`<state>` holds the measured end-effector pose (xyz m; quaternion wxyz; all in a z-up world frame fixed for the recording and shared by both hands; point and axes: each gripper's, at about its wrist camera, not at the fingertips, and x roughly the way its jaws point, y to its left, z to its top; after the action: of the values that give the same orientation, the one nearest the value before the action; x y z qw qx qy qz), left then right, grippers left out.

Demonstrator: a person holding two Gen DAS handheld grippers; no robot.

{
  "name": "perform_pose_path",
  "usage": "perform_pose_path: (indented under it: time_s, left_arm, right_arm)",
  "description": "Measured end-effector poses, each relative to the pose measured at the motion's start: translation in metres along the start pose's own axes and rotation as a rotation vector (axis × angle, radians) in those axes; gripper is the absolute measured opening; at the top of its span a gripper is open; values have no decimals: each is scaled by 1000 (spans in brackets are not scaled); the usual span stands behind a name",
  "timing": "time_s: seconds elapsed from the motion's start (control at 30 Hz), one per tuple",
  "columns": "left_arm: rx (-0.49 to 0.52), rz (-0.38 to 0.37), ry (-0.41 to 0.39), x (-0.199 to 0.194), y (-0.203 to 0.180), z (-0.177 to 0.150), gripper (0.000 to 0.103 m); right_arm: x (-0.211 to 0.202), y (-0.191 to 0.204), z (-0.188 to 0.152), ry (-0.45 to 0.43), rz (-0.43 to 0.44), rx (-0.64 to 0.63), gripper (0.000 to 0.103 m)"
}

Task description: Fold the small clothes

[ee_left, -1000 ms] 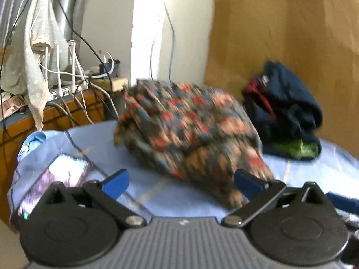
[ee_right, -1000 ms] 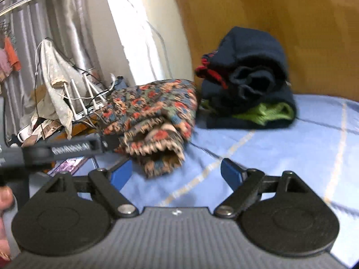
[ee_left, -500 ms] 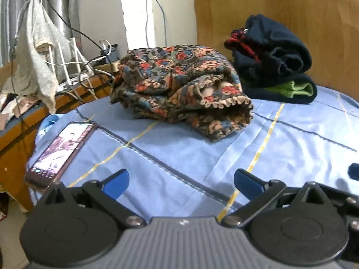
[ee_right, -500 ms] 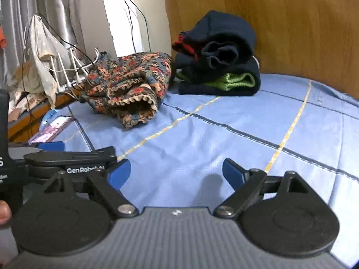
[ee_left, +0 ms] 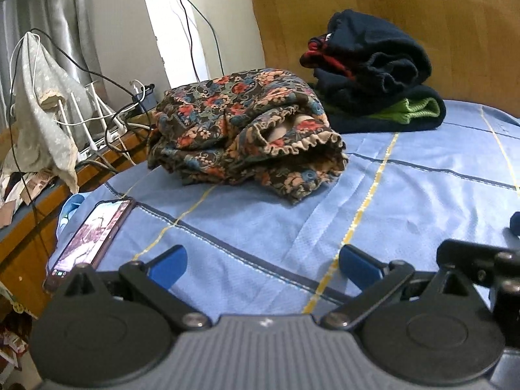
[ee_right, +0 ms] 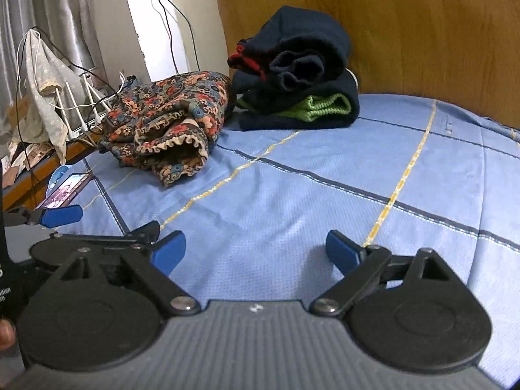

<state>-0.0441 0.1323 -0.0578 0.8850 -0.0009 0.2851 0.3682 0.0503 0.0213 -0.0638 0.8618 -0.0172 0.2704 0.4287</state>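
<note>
My right gripper (ee_right: 255, 253) is opening wide and my left gripper (ee_left: 261, 265) stands spread, both empty over the blue sheet (ee_right: 292, 201), while the floral garment (ee_left: 247, 130) lies bundled ahead, beside the dark folded stack (ee_left: 373, 74).

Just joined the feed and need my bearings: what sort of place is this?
Probably a bedroom at home: a blue checked bedsheet against a wooden headboard, folded clothes stacked on it, grey curtains beside it.

Both grippers have blue fingers (ee_right: 169, 252), black linkages with silver screws, ribbed grey bodies.
</note>
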Motion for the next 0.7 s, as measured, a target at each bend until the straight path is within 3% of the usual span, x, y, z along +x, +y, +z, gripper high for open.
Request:
perform_pose_path:
  time_s: [0.7]
  left_arm:
    - [16, -14, 17, 0, 2, 0, 103]
  right_arm:
    - [0, -1, -1, 6, 8, 12, 101]
